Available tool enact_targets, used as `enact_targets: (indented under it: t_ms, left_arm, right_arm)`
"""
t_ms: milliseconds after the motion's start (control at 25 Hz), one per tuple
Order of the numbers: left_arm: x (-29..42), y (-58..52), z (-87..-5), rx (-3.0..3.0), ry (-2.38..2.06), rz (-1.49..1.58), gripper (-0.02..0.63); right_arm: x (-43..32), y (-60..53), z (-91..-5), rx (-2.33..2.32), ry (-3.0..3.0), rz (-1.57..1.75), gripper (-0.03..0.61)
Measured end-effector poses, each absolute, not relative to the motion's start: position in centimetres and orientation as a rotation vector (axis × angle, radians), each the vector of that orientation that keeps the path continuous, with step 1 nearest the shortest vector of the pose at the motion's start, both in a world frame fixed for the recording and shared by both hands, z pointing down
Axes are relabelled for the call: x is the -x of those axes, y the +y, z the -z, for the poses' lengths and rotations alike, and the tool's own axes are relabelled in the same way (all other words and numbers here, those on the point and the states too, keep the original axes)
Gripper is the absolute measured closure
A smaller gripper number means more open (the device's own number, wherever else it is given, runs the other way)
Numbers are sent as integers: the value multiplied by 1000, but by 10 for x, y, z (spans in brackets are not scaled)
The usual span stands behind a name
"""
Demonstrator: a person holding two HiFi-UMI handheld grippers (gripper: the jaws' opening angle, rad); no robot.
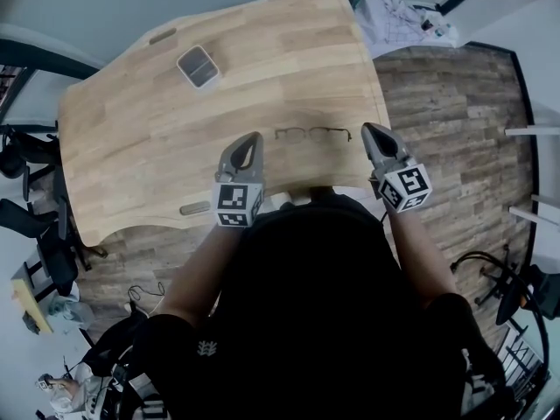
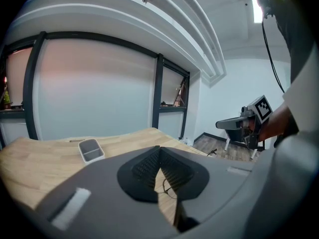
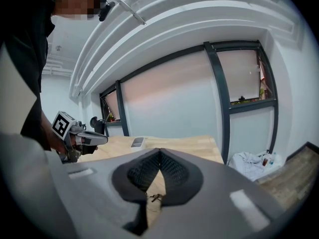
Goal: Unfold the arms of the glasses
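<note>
Thin-framed glasses [image 1: 313,134] lie folded flat on the wooden table [image 1: 131,138], near its front edge. My left gripper [image 1: 255,137] hovers just left of them, jaws shut with nothing between them. Just right of the frame, my right gripper [image 1: 368,130] is also shut and empty. In the left gripper view the shut jaws [image 2: 159,149] meet at the tip, and a bit of the glasses [image 2: 167,187] shows below them. The right gripper view shows its shut jaws [image 3: 159,152] above one end of the glasses [image 3: 155,198].
A small grey-and-white case [image 1: 198,66] sits further back on the table, left of centre. A bundle of white cloth [image 1: 398,16] lies on the floor beyond the table's right edge. Dark chairs [image 1: 26,191] stand at the left.
</note>
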State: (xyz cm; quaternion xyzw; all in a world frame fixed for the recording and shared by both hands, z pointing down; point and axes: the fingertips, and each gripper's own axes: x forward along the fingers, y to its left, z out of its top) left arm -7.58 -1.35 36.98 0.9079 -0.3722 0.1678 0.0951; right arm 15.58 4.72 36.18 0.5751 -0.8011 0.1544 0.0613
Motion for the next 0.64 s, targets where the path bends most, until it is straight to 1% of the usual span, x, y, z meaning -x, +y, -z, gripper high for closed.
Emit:
enact_targets:
  t_ms: [640]
  left_arm:
    - [84, -19, -371, -2670, -1097, -512, 607]
  right_arm:
    - [-151, 39, -361, -1743, -2425, -468, 578]
